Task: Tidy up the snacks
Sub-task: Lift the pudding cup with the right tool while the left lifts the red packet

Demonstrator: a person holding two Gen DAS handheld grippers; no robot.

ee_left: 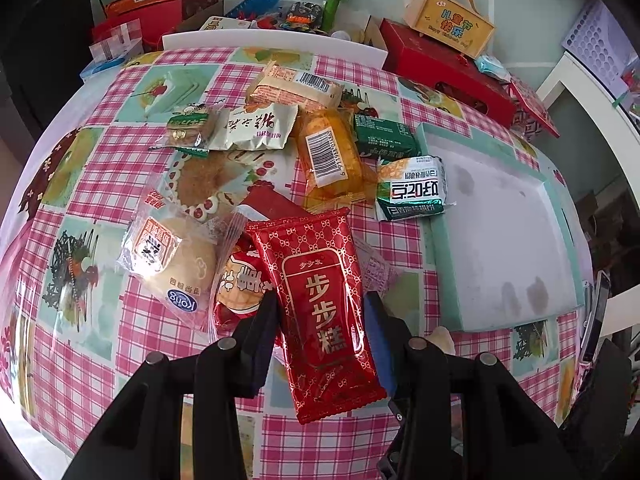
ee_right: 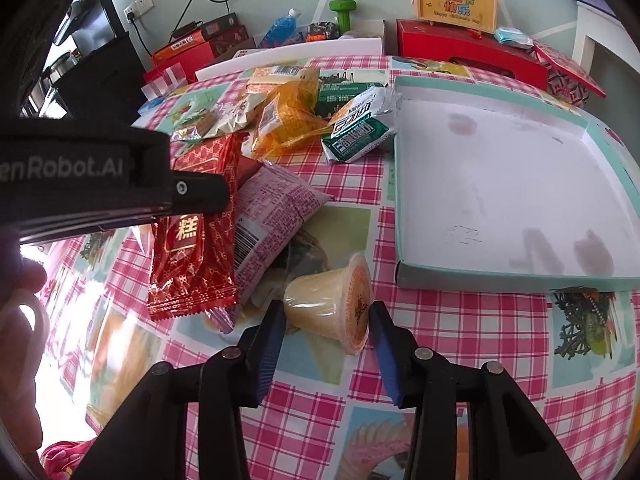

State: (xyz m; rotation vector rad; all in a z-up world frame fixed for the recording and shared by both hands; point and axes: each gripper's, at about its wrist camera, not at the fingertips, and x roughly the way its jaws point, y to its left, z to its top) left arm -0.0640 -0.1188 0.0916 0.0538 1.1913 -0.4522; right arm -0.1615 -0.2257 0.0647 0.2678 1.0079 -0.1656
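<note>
Starting out: left gripper (ee_left: 320, 320) clamped on red cake packet (ee_left: 320, 304), lifted; right gripper (ee_right: 326, 320) pinching jelly cup (ee_right: 332, 306); tray (ee_right: 520, 276) bare, snack pile (ee_left: 280, 128) unsorted on table.

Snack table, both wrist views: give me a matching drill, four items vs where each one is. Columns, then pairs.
Items
1. red packet
2. jelly cup
3. box lid
4. green-white pack

Places
A. lying on its side between the right gripper's fingers
B. on the cloth at the lid's left edge
C. gripped in the left gripper, lifted off the pile
D. flat on the cloth, right of the pile, nothing inside

Pairs: 1-C, 2-A, 3-D, 4-B
</note>
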